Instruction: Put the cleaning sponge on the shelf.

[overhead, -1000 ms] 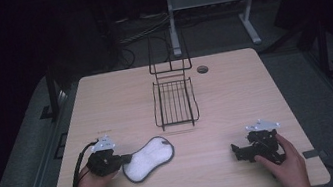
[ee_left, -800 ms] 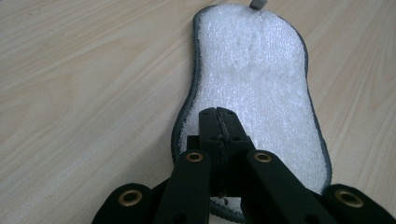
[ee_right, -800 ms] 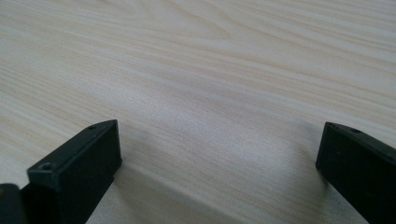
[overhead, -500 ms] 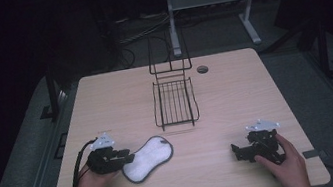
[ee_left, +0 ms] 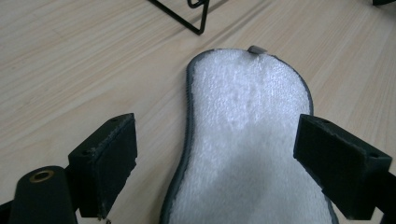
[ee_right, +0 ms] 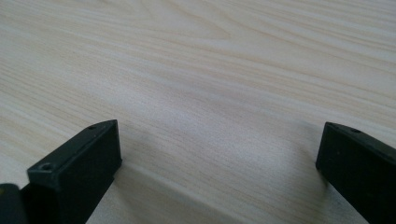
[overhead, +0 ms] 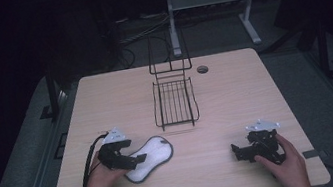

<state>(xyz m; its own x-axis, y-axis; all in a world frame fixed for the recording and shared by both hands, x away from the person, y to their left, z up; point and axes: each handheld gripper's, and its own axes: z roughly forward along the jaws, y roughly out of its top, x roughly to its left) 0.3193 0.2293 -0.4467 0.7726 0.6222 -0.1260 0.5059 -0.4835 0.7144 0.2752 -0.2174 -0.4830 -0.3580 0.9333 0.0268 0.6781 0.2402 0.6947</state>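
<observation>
A: At the near edge, around seven o'clock, what is the left gripper [overhead: 132, 160] doing?

B: Its jaws have just been opening and stand wide, one on either side of the white pad [overhead: 148, 157], which lies flat on the table [overhead: 236, 97], unpinched.

A: And at five o'clock?

B: The right gripper [overhead: 238, 152] rests with its jaws apart, over bare wood.

A: So how far along?

B: I'd judge the pad has been set down; the wire rack [overhead: 174, 103] at twelve o'clock stands unloaded, well apart.
</observation>
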